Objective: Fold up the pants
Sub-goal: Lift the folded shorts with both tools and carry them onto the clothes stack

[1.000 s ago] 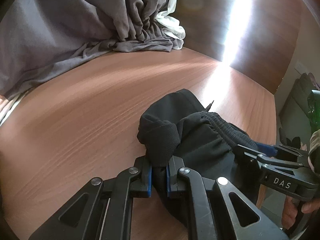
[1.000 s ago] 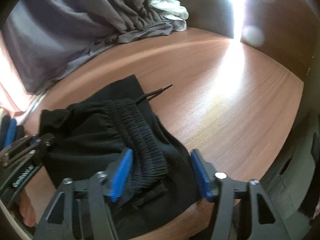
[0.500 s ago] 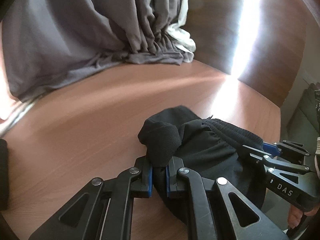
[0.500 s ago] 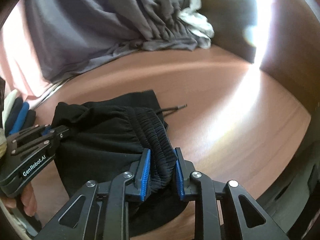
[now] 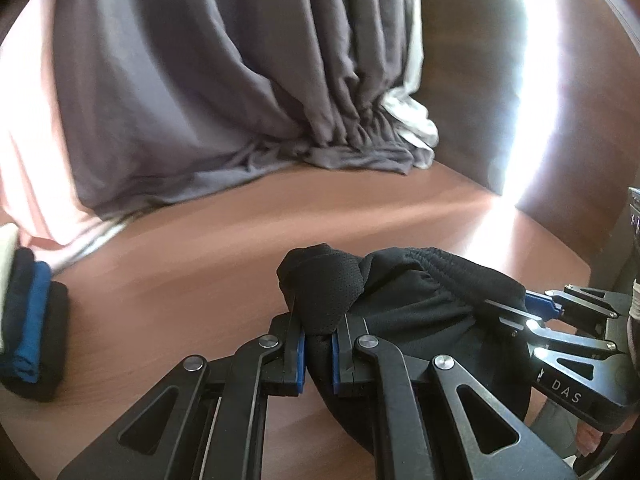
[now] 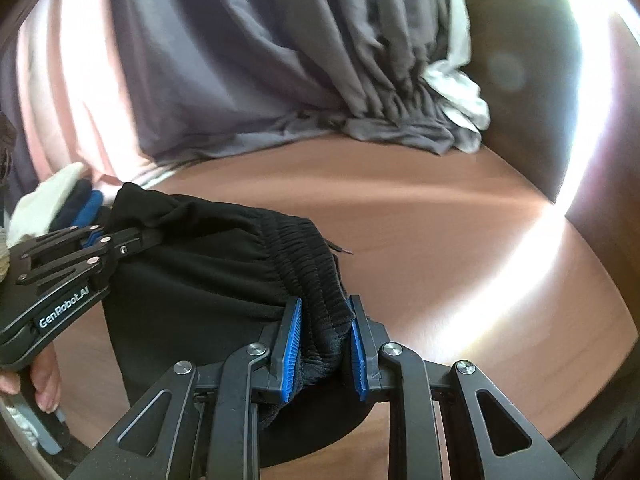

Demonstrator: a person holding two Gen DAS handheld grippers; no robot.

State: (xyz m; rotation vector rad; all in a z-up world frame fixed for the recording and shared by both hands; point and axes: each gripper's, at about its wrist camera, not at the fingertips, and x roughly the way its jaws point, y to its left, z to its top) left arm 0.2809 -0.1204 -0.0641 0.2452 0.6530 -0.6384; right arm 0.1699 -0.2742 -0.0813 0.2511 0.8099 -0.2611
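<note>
The black pants (image 5: pixel 408 300) hang bunched between my two grippers above the wooden table (image 5: pixel 208 248). My left gripper (image 5: pixel 319 354) is shut on a fold of black mesh fabric. My right gripper (image 6: pixel 323 344) is shut on the ribbed elastic waistband (image 6: pixel 308 264). In the left wrist view the right gripper (image 5: pixel 520 312) holds the pants' far right side. In the right wrist view the left gripper (image 6: pixel 132 240) holds the pants (image 6: pixel 192 280) at the left. A drawstring tip (image 6: pixel 340 249) pokes out past the waistband.
A grey curtain (image 5: pixel 240 80) hangs down onto the back of the table, with white cloth (image 5: pixel 412 120) beside it. A stack of folded clothes (image 5: pixel 32 320) in black and blue lies at the left. Strong glare falls on the table's right side (image 6: pixel 520 264).
Both grippers have lifted the pants off the table and tilted up. The right gripper was open one second ago and has since shut on the waistband. The folded stack has come into view.
</note>
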